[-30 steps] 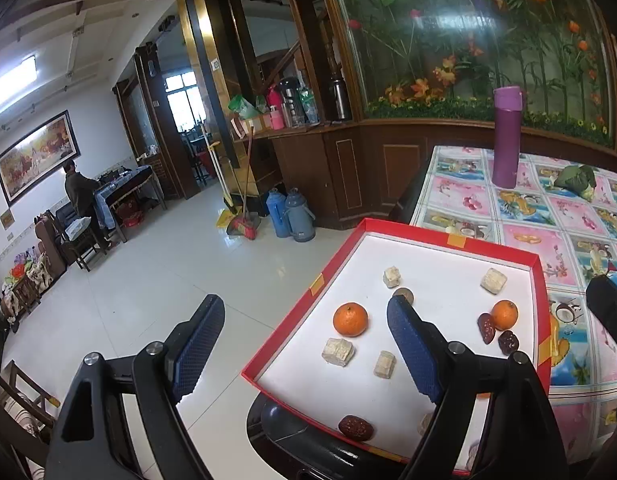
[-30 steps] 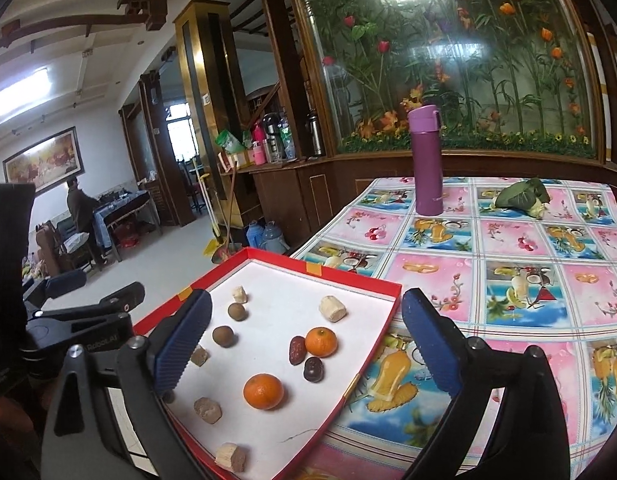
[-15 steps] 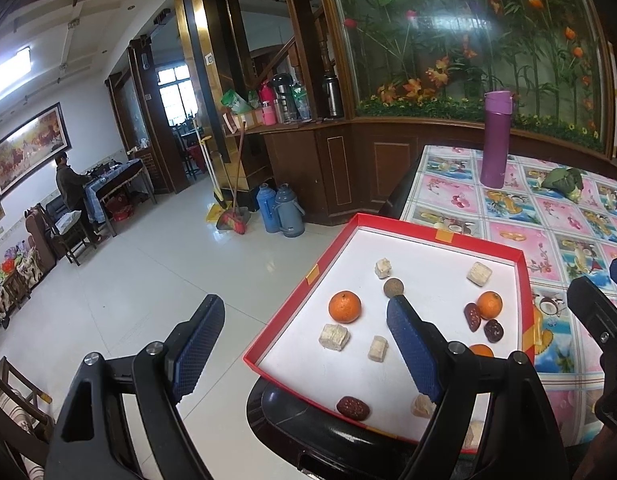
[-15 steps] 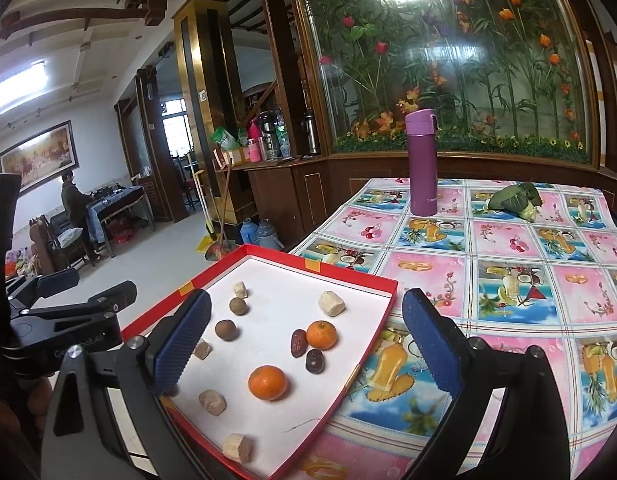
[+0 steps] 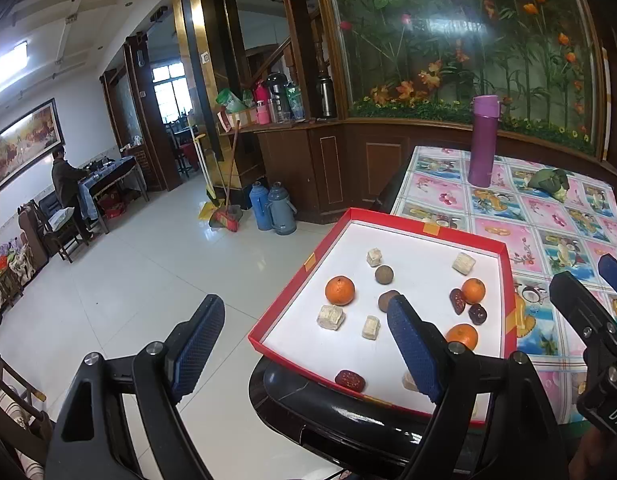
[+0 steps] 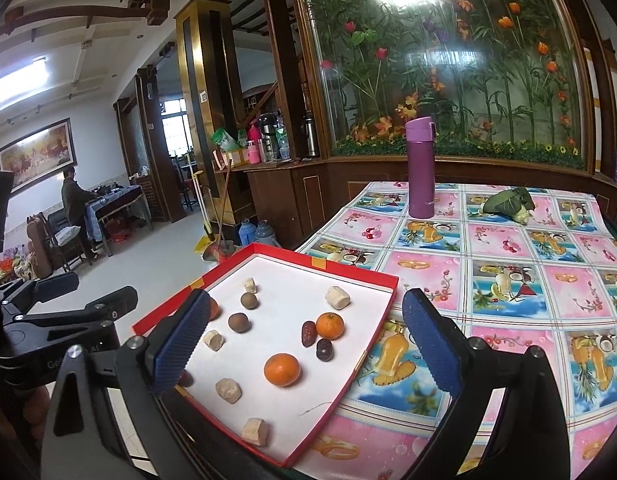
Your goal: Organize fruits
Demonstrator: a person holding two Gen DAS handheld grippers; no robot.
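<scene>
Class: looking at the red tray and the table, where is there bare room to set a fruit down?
Free: the tray floor along its far wall, and the tablecloth between tray and purple flask. Crowded: around the oranges and dates.

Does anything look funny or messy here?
Yes. The red box sticks out past the table's edge, so it could tip. Inside, oranges, dark dates and pale chunks lie scattered and mixed, not sorted.
</scene>
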